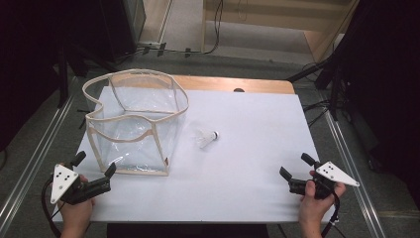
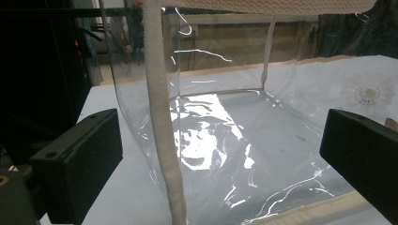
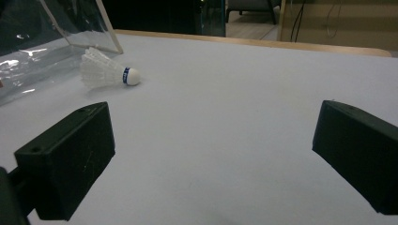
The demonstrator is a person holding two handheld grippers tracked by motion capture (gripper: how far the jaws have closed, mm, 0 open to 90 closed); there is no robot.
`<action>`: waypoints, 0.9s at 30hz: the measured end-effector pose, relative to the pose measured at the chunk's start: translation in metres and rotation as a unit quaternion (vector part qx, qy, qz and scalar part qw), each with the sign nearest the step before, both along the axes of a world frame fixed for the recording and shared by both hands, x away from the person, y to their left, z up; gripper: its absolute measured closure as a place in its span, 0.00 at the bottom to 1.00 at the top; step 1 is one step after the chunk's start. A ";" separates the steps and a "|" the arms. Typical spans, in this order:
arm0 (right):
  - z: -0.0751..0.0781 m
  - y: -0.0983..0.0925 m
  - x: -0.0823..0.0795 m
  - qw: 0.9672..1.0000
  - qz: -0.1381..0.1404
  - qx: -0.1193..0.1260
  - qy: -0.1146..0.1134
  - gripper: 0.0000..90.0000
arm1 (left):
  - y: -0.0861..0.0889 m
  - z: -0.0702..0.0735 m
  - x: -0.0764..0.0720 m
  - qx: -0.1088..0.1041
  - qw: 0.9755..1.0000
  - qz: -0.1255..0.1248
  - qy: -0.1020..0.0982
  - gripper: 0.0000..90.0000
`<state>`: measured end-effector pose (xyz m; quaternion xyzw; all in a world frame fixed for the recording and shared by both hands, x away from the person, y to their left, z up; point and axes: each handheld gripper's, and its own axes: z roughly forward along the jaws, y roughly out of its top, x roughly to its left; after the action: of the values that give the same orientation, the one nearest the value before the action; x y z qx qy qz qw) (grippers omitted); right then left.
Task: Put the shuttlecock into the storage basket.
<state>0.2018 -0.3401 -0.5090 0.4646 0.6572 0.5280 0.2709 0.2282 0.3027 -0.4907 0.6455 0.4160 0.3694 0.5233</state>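
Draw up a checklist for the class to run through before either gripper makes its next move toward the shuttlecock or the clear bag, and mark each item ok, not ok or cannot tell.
1. Right gripper jaws open, nothing between them: ok.
2. Left gripper jaws open, facing the bag's corner seam and not yet clamped on it: ok.
3. Shuttlecock lying free on the table, apart from the clear bag: ok.
4. Bare table between the right gripper and the shuttlecock: ok.
5. Bag mouth standing open upward: ok.
6. Bag steady enough to stay upright when touched: cannot tell.
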 end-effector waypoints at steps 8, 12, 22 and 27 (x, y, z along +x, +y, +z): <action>0.006 0.003 -0.001 1.000 0.011 0.000 -0.005 0.00 | 0.000 0.000 0.000 -0.001 1.000 0.001 0.000 0.00; 0.013 0.008 0.000 1.000 0.025 -0.014 -0.010 0.00 | 0.000 0.000 -0.001 -0.001 1.000 0.001 0.000 0.00; 0.028 0.030 0.017 0.996 0.081 -0.036 0.002 0.00 | 0.001 0.000 -0.001 -0.006 1.000 0.003 -0.001 0.00; 0.035 0.039 0.028 0.995 0.095 -0.038 0.003 0.00 | 0.001 0.000 -0.002 -0.004 1.000 0.003 0.000 0.00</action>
<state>0.2296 -0.3013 -0.4737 0.3910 0.7188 0.5248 0.2346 0.2266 0.3035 -0.4910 0.6417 0.4197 0.3694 0.5250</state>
